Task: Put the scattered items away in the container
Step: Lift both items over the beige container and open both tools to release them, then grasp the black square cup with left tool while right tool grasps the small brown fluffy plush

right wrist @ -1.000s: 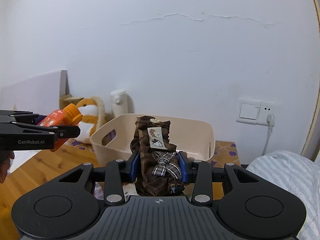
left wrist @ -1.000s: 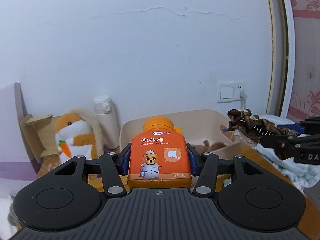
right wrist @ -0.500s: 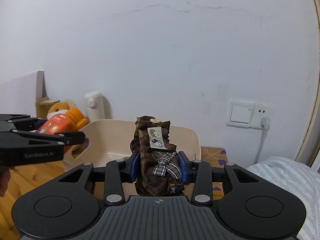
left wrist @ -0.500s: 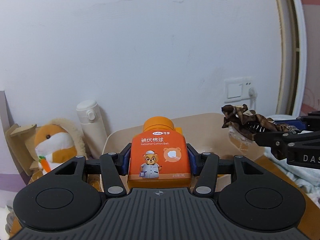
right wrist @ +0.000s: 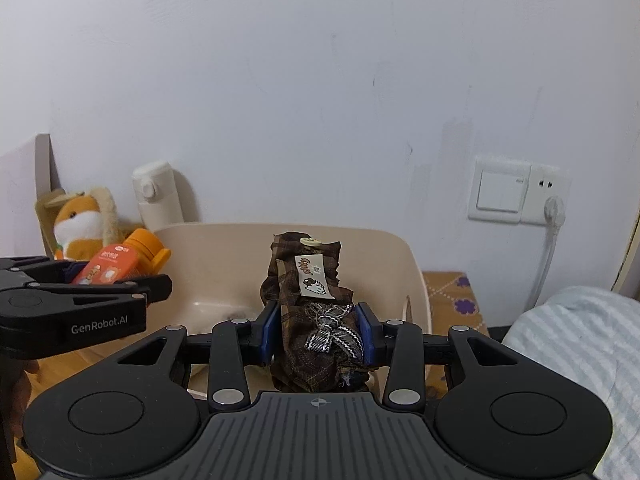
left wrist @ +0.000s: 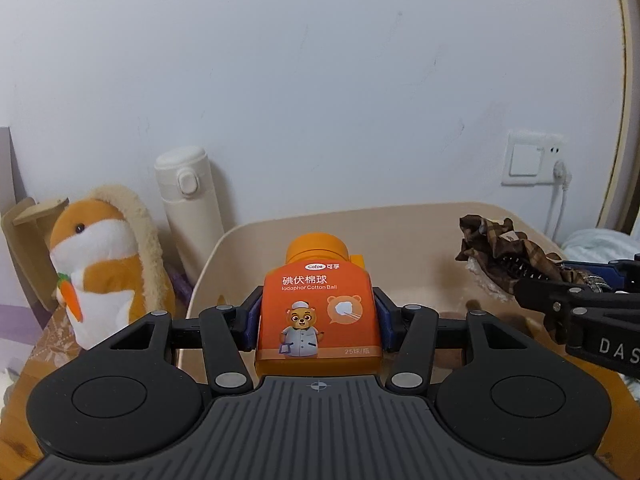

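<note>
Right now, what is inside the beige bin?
The beige bin shows a bare pale floor with a small dark smudge. The bottle and brown cloth, both held in grippers, hide the rest.

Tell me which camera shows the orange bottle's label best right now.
The left wrist view: the orange bottle faces the lens squarely between the left gripper jaws, bear picture and print readable. The right wrist view shows it only small, tilted and partly hidden behind that gripper.

The right gripper (right wrist: 316,332) pinches a bundled brown plaid fabric pouch (right wrist: 310,304) over the beige plastic bin (right wrist: 412,264). At left, the left gripper (right wrist: 120,284) holds an orange cotton-ball bottle (right wrist: 124,260) above the bin's rim.
</note>
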Tool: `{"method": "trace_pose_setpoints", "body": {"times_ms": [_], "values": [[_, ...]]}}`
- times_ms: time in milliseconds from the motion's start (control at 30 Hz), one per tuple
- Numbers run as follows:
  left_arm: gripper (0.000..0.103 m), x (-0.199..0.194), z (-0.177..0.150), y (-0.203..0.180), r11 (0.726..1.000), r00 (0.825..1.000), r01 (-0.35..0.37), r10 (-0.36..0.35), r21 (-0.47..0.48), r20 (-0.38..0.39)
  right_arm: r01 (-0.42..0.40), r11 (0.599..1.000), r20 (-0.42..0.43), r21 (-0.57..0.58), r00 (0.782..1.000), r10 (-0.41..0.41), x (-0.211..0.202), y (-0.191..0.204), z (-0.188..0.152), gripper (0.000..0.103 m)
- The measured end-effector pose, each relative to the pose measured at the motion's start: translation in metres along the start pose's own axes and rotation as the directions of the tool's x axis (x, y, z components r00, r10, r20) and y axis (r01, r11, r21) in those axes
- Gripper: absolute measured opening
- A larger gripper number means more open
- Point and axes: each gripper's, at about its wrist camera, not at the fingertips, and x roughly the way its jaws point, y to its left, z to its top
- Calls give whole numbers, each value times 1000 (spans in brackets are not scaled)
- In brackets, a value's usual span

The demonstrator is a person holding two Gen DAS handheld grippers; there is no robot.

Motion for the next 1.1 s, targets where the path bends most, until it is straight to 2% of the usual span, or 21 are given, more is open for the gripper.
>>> {"method": "trace_pose_setpoints", "body": {"times_ms": [167, 300, 400, 467, 533, 600, 800, 933, 1000, 1100], "values": [[54, 11, -7, 1, 1000, 999, -4, 4, 7, -40, 21, 1000, -21, -5, 1000, -21, 8, -1, -5, 37], [55, 12, -11, 2, 1000, 999, 2, -2, 1, -41, 37, 999, -21, -11, 999, -38, 10, -1, -6, 37], [68, 4, -8, 1, 1000, 1000, 11, -10, 12, -18, 43, 999, -18, -14, 999, -43, 11, 0, -7, 38], [75, -5, -6, -3, 1000, 1000, 9, -10, 27, 15, 41, 999, -11, -11, 999, -41, 9, 0, -7, 48], [78, -14, -4, -6, 999, 999, 0, -3, 49, 50, 33, 999, 0, -1, 999, -33, 5, 0, -5, 54], [79, -22, -2, -8, 998, 998, 0, -4, 63, 66, 27, 1000, 21, 0, 999, -27, -2, 1, -4, 66], [79, -47, -4, -13, 994, 996, 8, -18, 110, 89, 39, 999, 110, -37, 993, -34, -39, 14, -2, 84], [80, -73, -16, -14, 986, 992, -15, -6, 166, 124, 35, 998, 152, -43, 988, -28, -70, 25, -12, 89], [80, -85, -22, -13, 982, 992, -12, -12, 189, 127, 39, 998, 170, -48, 985, -30, -85, 31, -20, 95], [80, -106, -32, -8, 977, 989, 2, -34, 213, 143, 50, 998, 187, -46, 982, -40, -108, 29, -30, 98]]}}
